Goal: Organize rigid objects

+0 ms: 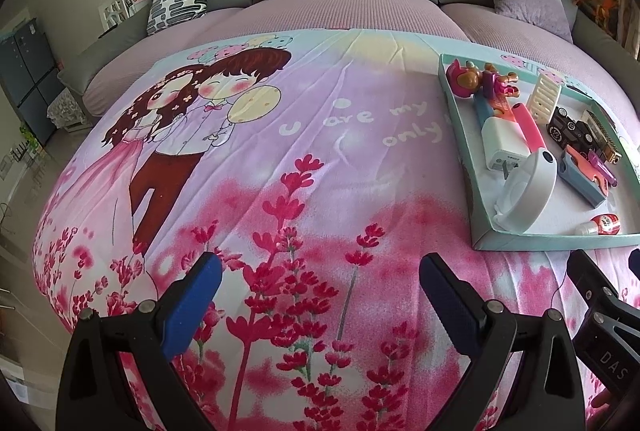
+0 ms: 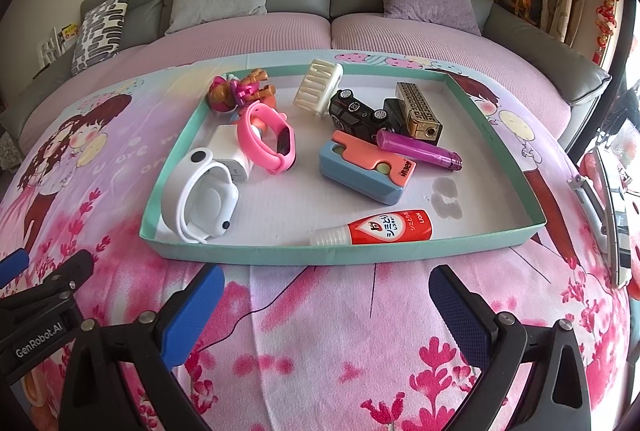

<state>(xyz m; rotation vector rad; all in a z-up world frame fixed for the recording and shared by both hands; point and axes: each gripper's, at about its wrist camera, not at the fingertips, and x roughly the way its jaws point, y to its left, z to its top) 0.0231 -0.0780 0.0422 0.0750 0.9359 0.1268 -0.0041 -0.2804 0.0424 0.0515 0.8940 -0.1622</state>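
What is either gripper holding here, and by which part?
Nothing. The left gripper and right gripper are both open over the blanket, short of the tray.

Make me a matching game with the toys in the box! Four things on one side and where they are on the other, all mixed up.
Things:
1. toy car
2. red tube
3. white watch
4. pink watch

Places:
A. lying beside the box's near edge
B. tipped on its side, near the back
C. near left corner
D. standing on edge behind the white watch

Pairs: 1-B, 2-A, 3-C, 4-D

All sit inside the box.
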